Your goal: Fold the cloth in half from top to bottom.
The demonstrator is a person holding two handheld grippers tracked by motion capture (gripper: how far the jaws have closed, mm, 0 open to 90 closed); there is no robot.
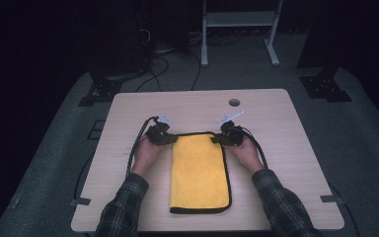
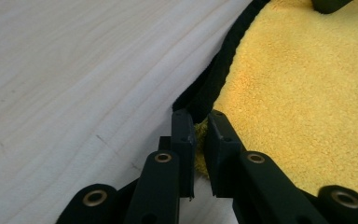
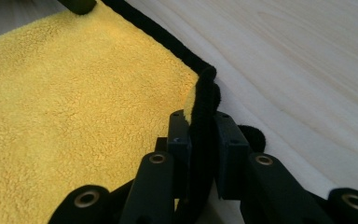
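On table (image 1: pixel 128 197), both grippers pinch yellow cloth (image 1: pixel 197 173) corners.

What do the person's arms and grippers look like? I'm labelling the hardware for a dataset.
Both forearms wear dark plaid sleeves. The left gripper and right gripper are black, each with a pale plate on top and a trailing black cable. Their flat black jaws hang on links with brass-coloured rivets.

cloth: 1 yellow, black-edged (image 1: pixel 199 170) | grippers: 2 (image 1: pixel 170 139) (image 1: pixel 216 139) | table: 1 (image 1: pixel 276 128) | hands: 2 (image 1: pixel 145 154) (image 1: pixel 246 153)
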